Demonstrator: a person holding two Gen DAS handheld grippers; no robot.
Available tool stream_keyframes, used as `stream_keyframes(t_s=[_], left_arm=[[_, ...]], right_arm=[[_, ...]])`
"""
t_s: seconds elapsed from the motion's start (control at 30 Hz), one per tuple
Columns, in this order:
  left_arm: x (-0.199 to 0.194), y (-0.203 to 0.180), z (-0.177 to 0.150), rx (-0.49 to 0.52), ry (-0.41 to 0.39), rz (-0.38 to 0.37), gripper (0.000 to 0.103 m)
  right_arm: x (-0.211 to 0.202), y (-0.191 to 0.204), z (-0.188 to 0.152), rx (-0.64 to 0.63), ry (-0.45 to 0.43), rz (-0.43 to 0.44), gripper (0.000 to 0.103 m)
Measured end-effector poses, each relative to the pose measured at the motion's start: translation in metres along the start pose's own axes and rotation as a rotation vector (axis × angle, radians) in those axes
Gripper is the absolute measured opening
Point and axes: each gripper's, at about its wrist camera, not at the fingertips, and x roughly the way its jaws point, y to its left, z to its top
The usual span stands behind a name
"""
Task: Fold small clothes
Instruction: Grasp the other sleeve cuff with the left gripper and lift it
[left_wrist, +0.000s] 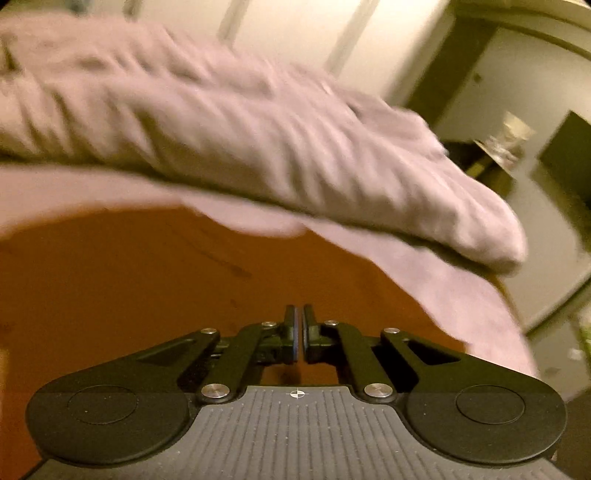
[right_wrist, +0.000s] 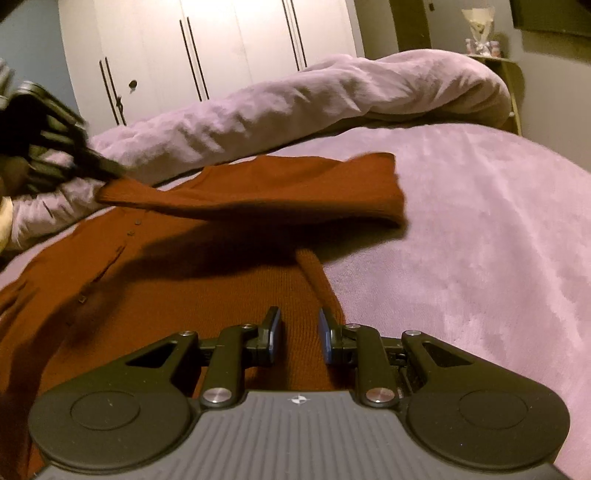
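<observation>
Right wrist only: lifted sleeve (right_wrist: 258, 188)

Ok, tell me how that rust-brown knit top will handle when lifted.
Probably floppy: the rust-brown knit top lies flat and its raised sleeve droops mid-span. Likely light: the left gripper seems to carry the sleeve by its tip. The ribbed knit should grip rather than slip.
</observation>
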Motion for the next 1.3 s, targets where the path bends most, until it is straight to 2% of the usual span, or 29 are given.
stream_keyframes(t_s=[0.1, 0.13, 0.2, 0.23, 0.27, 0.33, 0.37, 0.5, 0.6, 0.67, 0.73, 0.8, 0.83, 0.87, 0.9, 0.93, 1.0, 1.13, 1.23, 1.27, 1.3], left_arm=[[-0.006, 0.043, 0.004, -0.031, -0.009, 0.099, 0.004], [-0.005, 0.056, 0.000, -0.056, 0.008, 0.105, 0.003], [-0.002, 0.070, -0.012, -0.100, 0.053, 0.067, 0.011], [0.003, 0.067, -0.021, -0.116, 0.073, 0.036, 0.029], [0.008, 0.064, -0.028, -0.123, 0.092, 0.007, 0.055], [0.023, 0.050, -0.043, -0.124, 0.134, -0.058, 0.067], [0.030, 0.043, -0.049, -0.123, 0.161, -0.088, 0.067], [0.063, 0.015, -0.066, -0.110, 0.246, -0.129, 0.067], [0.078, 0.009, -0.069, -0.147, 0.260, -0.157, 0.067], [0.082, 0.001, -0.068, -0.132, 0.259, -0.178, 0.067], [0.097, -0.010, -0.069, -0.079, 0.283, -0.155, 0.067], [0.101, -0.011, -0.070, -0.076, 0.279, -0.135, 0.064], [0.102, -0.012, -0.068, -0.090, 0.277, -0.122, 0.048], [0.104, -0.013, -0.066, -0.095, 0.279, -0.111, 0.013], [0.106, -0.015, -0.063, -0.096, 0.294, -0.106, 0.007], [0.108, -0.016, -0.061, -0.108, 0.307, -0.113, 0.007], [0.098, -0.018, -0.056, -0.098, 0.268, -0.113, 0.007], [0.068, -0.018, -0.037, -0.089, 0.171, -0.162, 0.006], [0.042, -0.005, -0.018, -0.093, 0.101, -0.155, 0.006], [0.033, 0.001, -0.012, -0.093, 0.074, -0.144, 0.006], [0.025, 0.007, -0.007, -0.091, 0.047, -0.130, 0.006]], right_arm=[[0.000, 0.003, 0.002, -0.015, 0.009, -0.013, 0.021], [0.000, 0.004, 0.003, -0.021, 0.014, -0.019, 0.021], [0.001, 0.006, 0.005, -0.028, 0.019, -0.027, 0.023], [0.002, 0.007, 0.006, -0.028, 0.019, -0.029, 0.024], [0.002, 0.008, 0.006, -0.028, 0.018, -0.029, 0.027], [0.004, 0.012, 0.005, -0.039, 0.015, -0.038, 0.030], [0.005, 0.014, 0.005, -0.049, 0.017, -0.045, 0.032], [0.005, 0.018, 0.007, -0.072, 0.026, -0.050, 0.036], [0.003, 0.015, 0.005, -0.076, 0.021, -0.036, 0.036], [0.003, 0.014, 0.003, -0.083, 0.011, -0.030, 0.036], [0.003, 0.015, 0.001, -0.090, 0.000, -0.030, 0.037], [0.004, 0.015, -0.001, -0.090, -0.009, -0.031, 0.039], [0.004, 0.016, -0.001, -0.090, -0.011, -0.032, 0.040], [0.004, 0.016, 0.000, -0.091, -0.011, -0.033, 0.040], [0.004, 0.016, 0.000, -0.093, -0.011, -0.032, 0.040], [0.004, 0.016, 0.000, -0.095, -0.010, -0.031, 0.040], [0.004, 0.016, 0.001, -0.102, -0.005, -0.028, 0.040], [0.004, 0.014, 0.010, -0.089, 0.013, -0.017, 0.043], [0.004, 0.018, 0.019, -0.093, 0.001, -0.042, 0.056], [0.004, 0.020, 0.021, -0.104, -0.010, -0.064, 0.065], [0.004, 0.023, 0.024, -0.115, -0.025, -0.077, 0.067]])
